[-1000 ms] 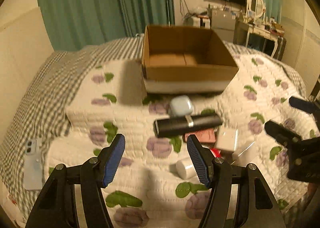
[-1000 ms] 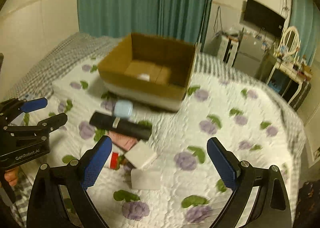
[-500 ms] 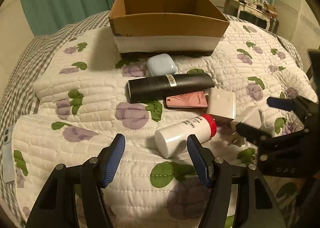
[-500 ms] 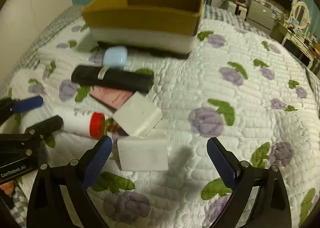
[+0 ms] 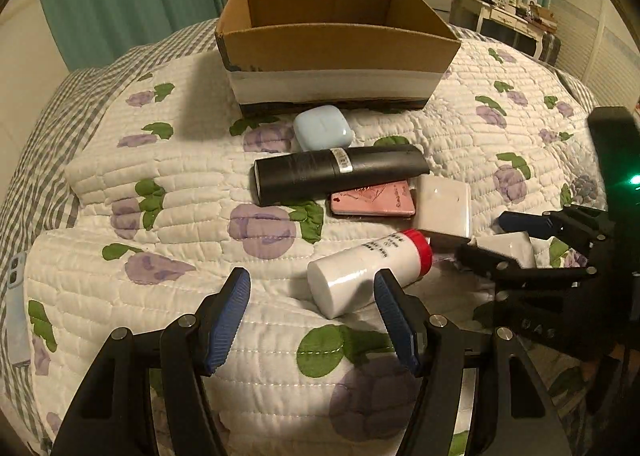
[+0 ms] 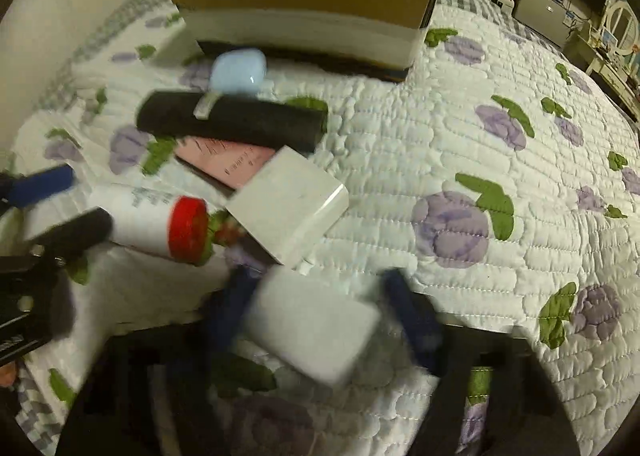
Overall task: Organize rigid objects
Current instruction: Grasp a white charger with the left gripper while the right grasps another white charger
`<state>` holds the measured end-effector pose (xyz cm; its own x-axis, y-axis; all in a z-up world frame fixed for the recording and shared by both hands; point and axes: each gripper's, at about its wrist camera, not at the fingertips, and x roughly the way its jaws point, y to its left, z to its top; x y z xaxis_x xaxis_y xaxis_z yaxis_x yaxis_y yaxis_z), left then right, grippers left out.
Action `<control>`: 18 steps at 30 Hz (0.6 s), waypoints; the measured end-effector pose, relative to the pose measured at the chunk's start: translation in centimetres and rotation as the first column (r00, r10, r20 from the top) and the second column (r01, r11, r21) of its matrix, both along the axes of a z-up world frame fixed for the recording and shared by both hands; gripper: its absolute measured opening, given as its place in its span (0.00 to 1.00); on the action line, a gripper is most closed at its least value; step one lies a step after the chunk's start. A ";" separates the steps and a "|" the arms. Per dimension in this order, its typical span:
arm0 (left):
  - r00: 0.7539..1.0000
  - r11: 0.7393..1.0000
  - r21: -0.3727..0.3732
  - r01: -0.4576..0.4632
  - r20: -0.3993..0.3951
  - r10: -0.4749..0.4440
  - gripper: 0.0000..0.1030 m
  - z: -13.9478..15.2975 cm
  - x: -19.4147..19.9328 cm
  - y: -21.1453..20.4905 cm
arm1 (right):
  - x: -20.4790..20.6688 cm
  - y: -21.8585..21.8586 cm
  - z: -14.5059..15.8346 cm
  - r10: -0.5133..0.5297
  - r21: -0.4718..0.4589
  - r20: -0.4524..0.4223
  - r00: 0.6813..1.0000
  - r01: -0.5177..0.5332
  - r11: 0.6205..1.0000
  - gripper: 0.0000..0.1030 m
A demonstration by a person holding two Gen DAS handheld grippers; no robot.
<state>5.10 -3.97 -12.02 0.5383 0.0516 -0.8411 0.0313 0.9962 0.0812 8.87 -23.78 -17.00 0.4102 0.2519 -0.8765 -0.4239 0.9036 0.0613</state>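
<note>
Two grippers down over the clutter on the bed, the box waiting behind.

The quilted bed (image 5: 192,216) carries it all: the cardboard box (image 5: 340,44) at the back, black tube (image 5: 336,172) lying crosswise before it, white bottle (image 5: 368,272) nearer. The left gripper (image 5: 312,316) hangs with jaws apart, the bottle's base just ahead of its right pad, long axis slanting away. The right gripper (image 6: 324,320) has jaws closing around the small white block (image 6: 316,320), which sits squarely between them; contact is too blurred to call.
</note>
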 end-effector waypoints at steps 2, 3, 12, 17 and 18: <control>1.000 1.000 -0.008 0.002 0.002 -0.002 0.65 0.3 0.1 -0.3 | 0.0 -0.5 0.6 -0.011 0.025 0.013 1.000 0.011 1.000 0.52; 1.000 1.000 -0.009 0.007 0.005 -0.007 0.65 0.5 0.2 -0.5 | 0.0 -0.8 1.1 -0.020 0.032 0.021 1.000 0.019 0.999 0.51; 0.996 0.995 -0.058 0.084 -0.014 -0.085 0.65 0.2 2.8 -4.5 | 1.6 -4.6 3.6 -0.111 0.132 0.030 0.993 0.107 0.985 0.05; 0.984 0.984 -0.071 0.161 -0.068 -0.166 0.65 -2.0 4.7 -7.7 | 2.0 -6.4 3.9 -0.176 0.179 0.018 0.984 0.170 0.969 0.05; 0.982 0.984 -0.055 0.170 -0.075 -0.174 0.65 -2.4 4.9 -8.2 | 2.0 -6.8 3.9 -0.184 0.186 0.015 0.983 0.178 0.966 0.05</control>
